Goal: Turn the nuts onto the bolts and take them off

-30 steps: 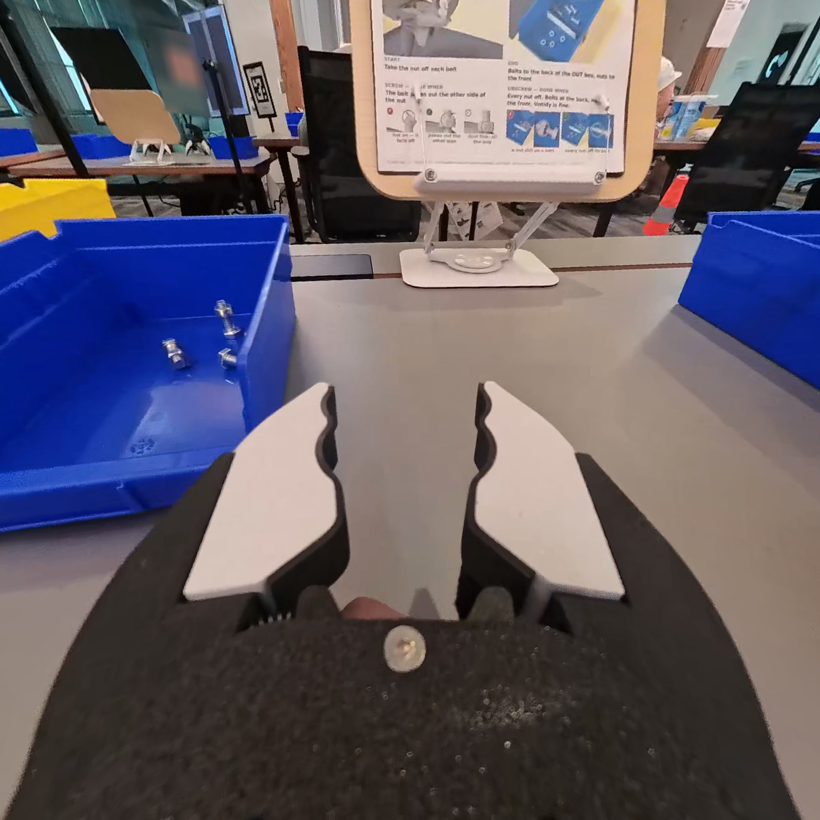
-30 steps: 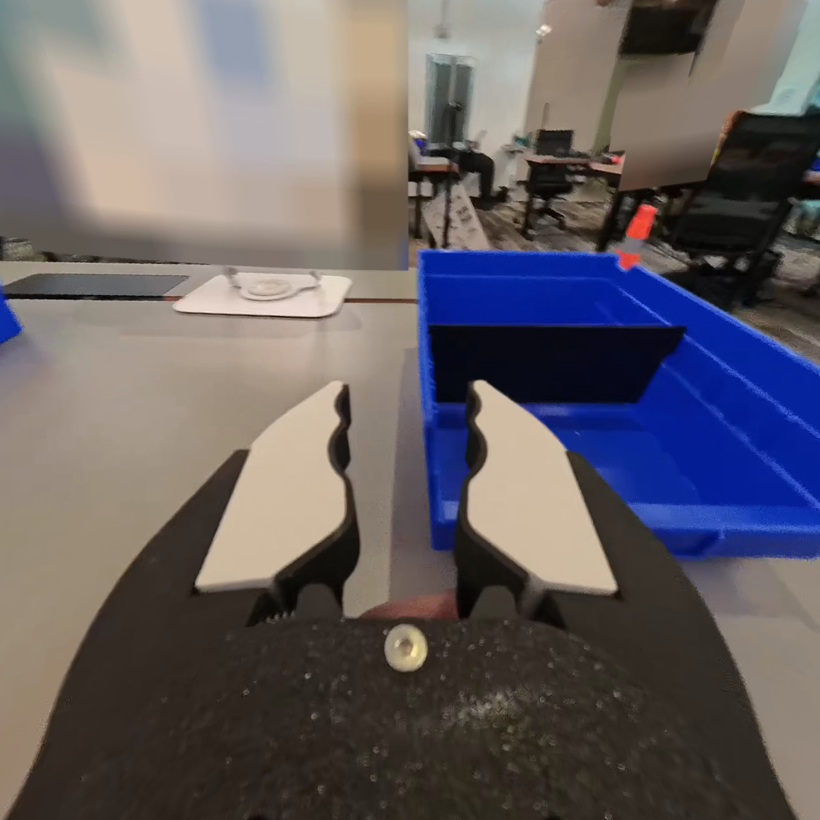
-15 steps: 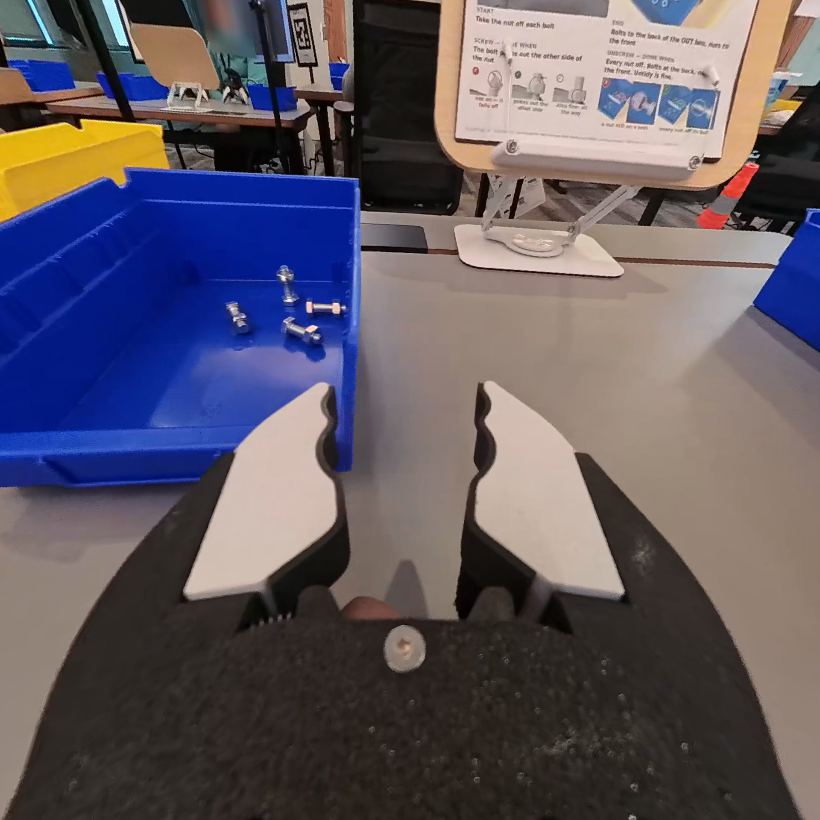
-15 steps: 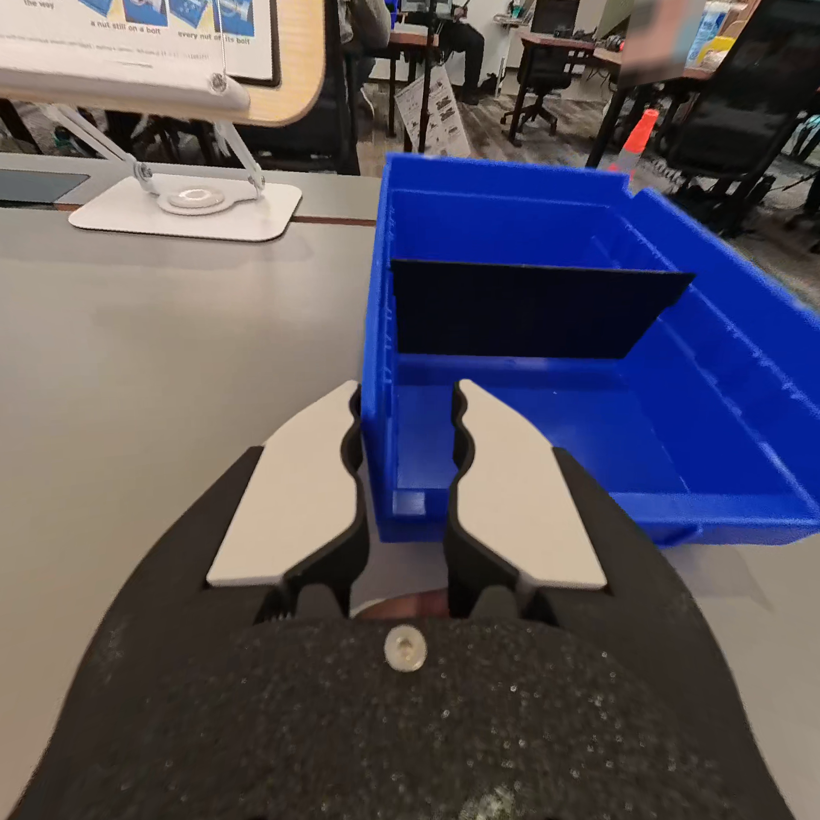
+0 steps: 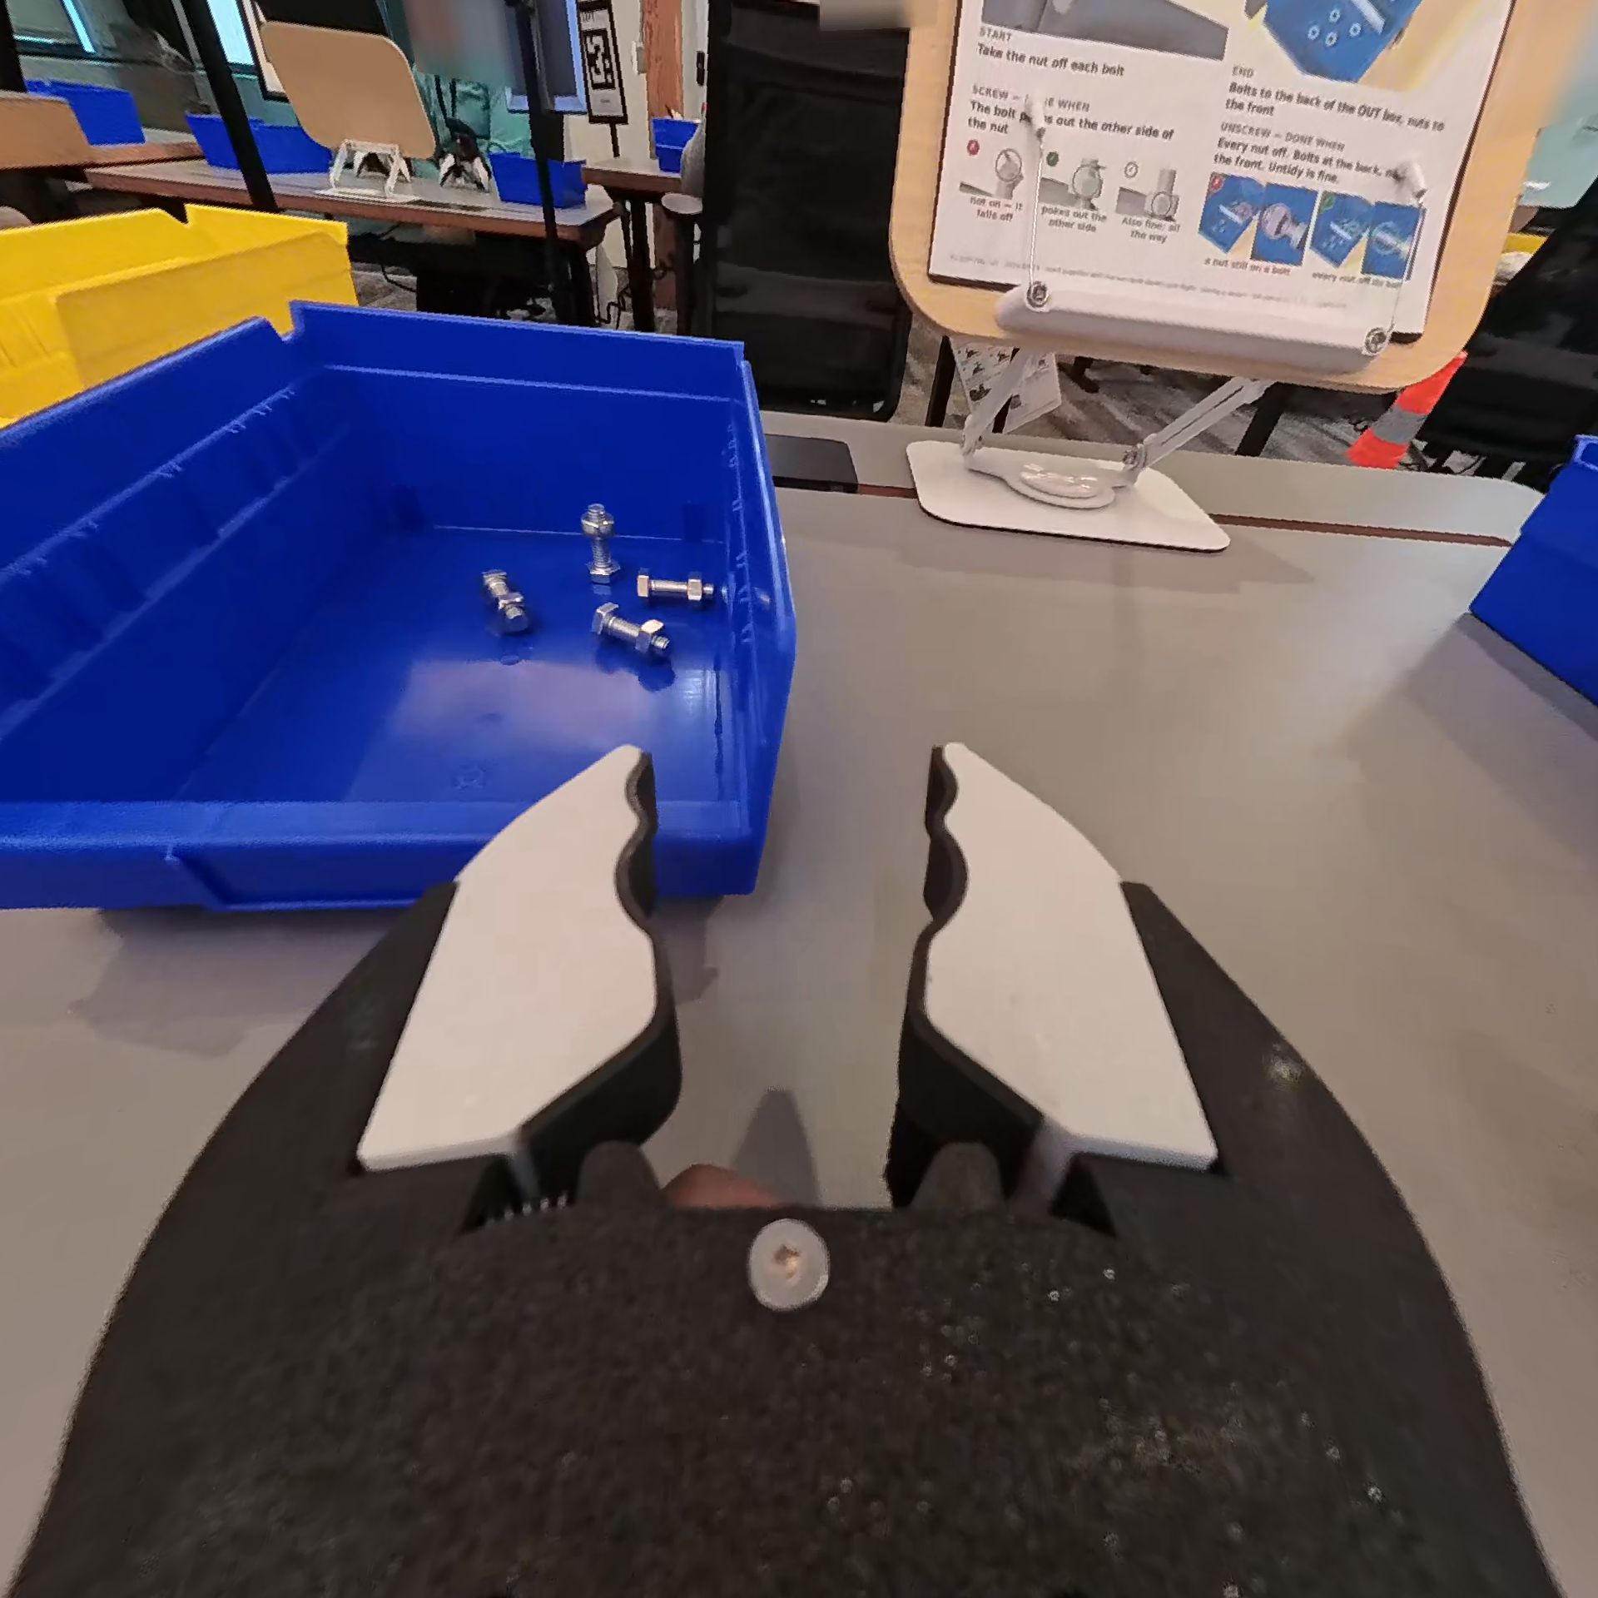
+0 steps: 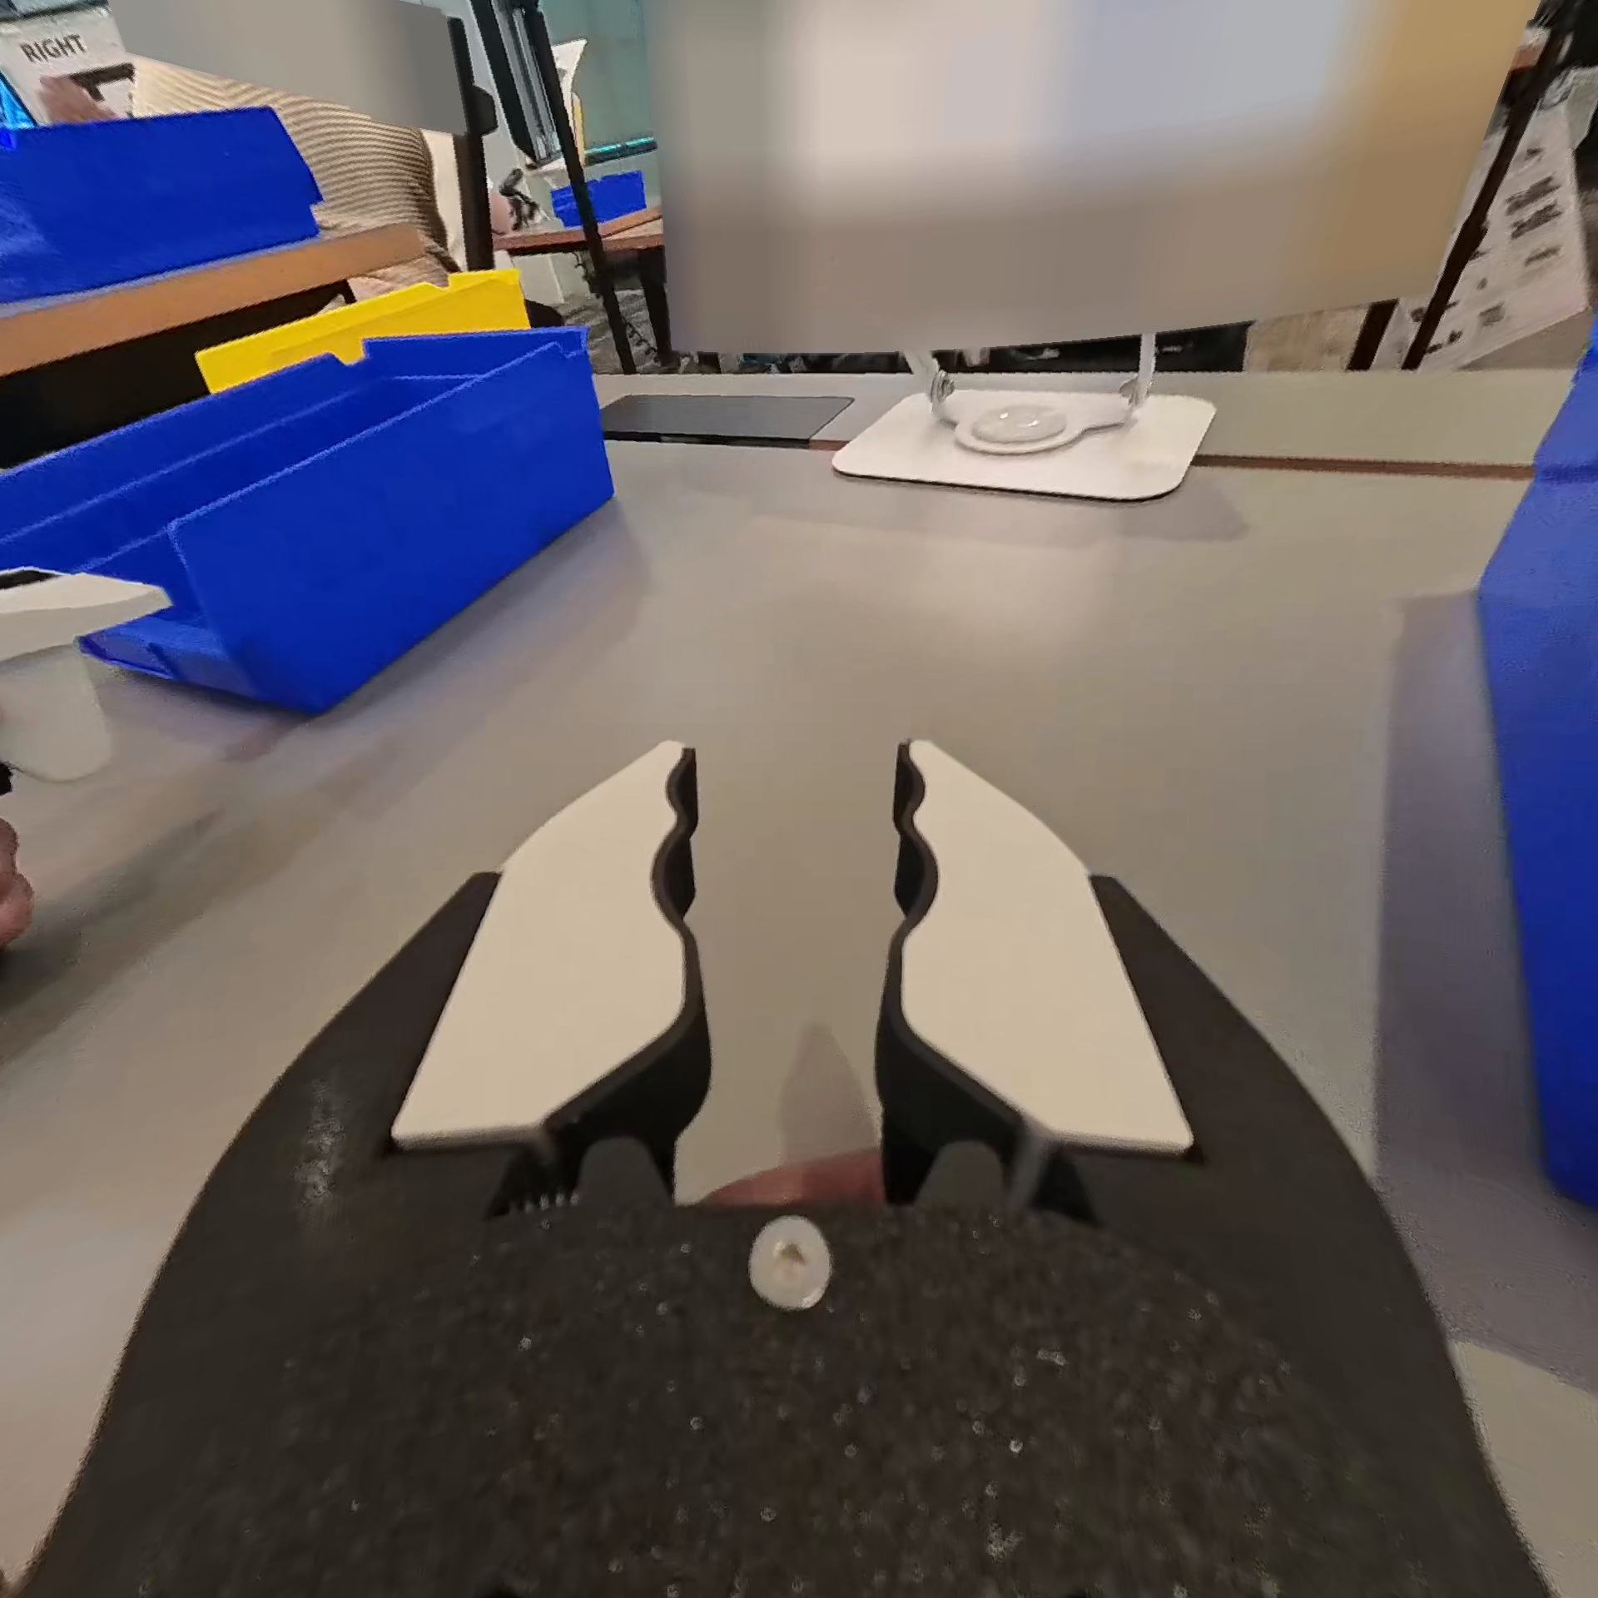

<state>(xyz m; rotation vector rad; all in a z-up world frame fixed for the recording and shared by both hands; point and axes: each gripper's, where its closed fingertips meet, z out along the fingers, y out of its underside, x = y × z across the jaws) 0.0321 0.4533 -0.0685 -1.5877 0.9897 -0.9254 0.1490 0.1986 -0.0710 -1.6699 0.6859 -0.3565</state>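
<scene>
Several silver bolts with nuts on them [image 5: 629, 629] lie near the back right corner of a blue bin [image 5: 259, 852] at the left of the grey table. One bolt [image 5: 598, 541] stands upright there. My left gripper [image 5: 789, 761] is open and empty, above the table just off the bin's front right corner. My right gripper [image 6: 794, 752] is open and empty over the bare middle of the table. The same blue bin [image 6: 346, 553] shows at the left of the right wrist view, its contents hidden. The left gripper's white finger [image 6: 69, 605] shows at that view's left edge.
A second blue bin [image 6: 1548, 778] stands at the right; its corner also shows in the left wrist view [image 5: 1548, 597]. A board with an instruction sheet [image 5: 1193, 173] stands on a white base [image 5: 1072, 501] at the table's back. A yellow bin [image 5: 130, 285] sits behind the left bin.
My left gripper has risen and swung left, so the bin's bolts show more fully. My right gripper has swung left, away from the right bin, to face the table's middle, and its jaws have widened.
</scene>
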